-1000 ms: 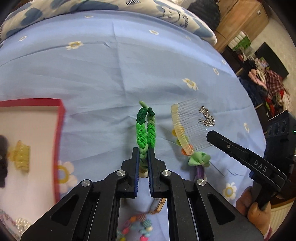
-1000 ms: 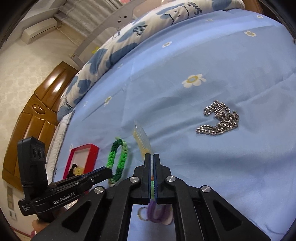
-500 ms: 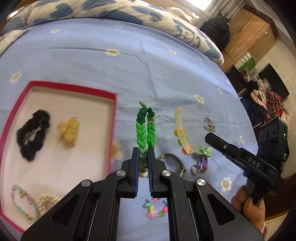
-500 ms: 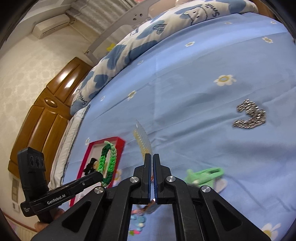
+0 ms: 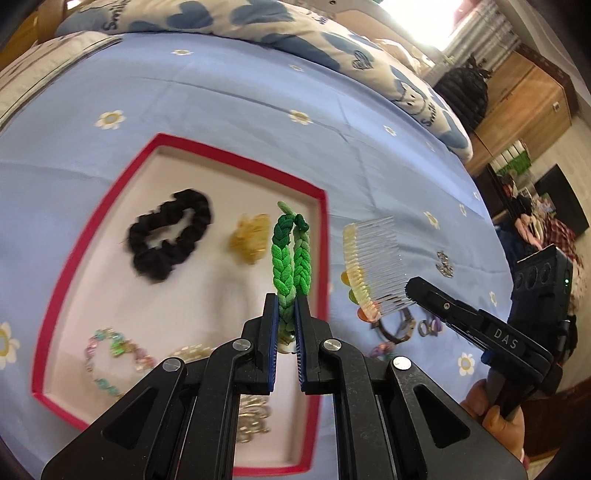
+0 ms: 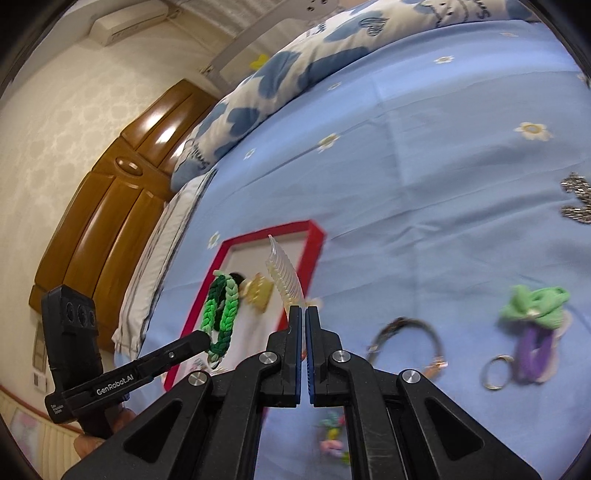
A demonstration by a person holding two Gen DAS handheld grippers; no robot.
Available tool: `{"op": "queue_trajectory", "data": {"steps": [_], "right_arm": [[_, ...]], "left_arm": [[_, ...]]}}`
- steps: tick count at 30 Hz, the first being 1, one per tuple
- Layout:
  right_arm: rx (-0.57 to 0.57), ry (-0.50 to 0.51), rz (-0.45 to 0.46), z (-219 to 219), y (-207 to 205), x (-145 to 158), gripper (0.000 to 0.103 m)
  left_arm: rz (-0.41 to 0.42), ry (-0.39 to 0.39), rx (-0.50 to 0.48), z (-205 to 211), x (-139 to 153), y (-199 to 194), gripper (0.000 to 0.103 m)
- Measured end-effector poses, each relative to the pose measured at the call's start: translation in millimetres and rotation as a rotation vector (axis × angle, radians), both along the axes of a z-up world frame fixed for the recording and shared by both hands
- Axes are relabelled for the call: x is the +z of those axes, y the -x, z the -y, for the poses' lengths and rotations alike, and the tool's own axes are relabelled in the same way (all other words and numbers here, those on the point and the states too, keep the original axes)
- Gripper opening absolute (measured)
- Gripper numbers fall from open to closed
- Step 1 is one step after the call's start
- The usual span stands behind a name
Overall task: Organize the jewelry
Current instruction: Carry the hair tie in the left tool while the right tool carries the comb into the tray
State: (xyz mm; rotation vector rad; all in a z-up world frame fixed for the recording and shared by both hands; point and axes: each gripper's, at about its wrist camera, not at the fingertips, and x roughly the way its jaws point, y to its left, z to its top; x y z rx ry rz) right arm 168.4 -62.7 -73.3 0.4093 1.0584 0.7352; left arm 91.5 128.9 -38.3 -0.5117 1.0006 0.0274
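Jewelry items are split between both grippers, the box and the bedsheet. Left gripper (image 5: pixel 286 306) is clamped on a green braided bracelet (image 5: pixel 290 254), loop sticking up past the fingertips, held in the air over the right side of the red-rimmed tray (image 5: pixel 59 273). Right gripper (image 6: pixel 304 314) is pinched shut on a clear hair comb (image 6: pixel 284 271), comb raised just right of the tray's edge. Inside the tray: black scrunchie (image 5: pixel 170 236) toward the far side, yellow hair clip (image 5: pixel 249 238) beside it, pastel bead bracelet (image 5: pixel 110 354) near the front, and a pearl piece (image 5: pixel 190 350) partly hidden behind the left gripper. On the blue flowered sheet (image 5: pixel 240 122), right of the tray: brown bangle (image 6: pixel 406 339), silver ring (image 6: pixel 496 371), green and purple hair tie (image 6: pixel 535 321) just beside the ring, and a silver chain (image 6: pixel 578 197) well apart at the far right. Small pastel bead item (image 6: pixel 332 439) lies under the right gripper, blurred. Pillow (image 5: pixel 258 18) lies along the far edge.
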Motion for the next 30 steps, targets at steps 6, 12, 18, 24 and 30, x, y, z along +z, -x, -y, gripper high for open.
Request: {"op": "queue_trajectory", "data": {"steps": [6,12,18,24,30], "right_arm": [[0.060,0.006,-0.001,-29,9,-2,0.001],[0.098,0.013,-0.007,-55,13,-5,0.001],[0.118,0.012,-0.028,-74,11,-12,0.001],[0.135,0.030,-0.050,-89,9,-24,0.001],[0.133,0.044,-0.063,-91,5,-32,0.001]], "left_arm": [[-0.007,0.004,0.051,-25,-4,16,0.007],[-0.011,0.002,0.093,-47,-7,22,0.007],[-0.020,0.001,0.121,-62,-13,23,0.007],[-0.037,0.006,0.142,-71,-23,20,0.007],[-0.054,0.005,0.146,-75,-31,15,0.007]]}}
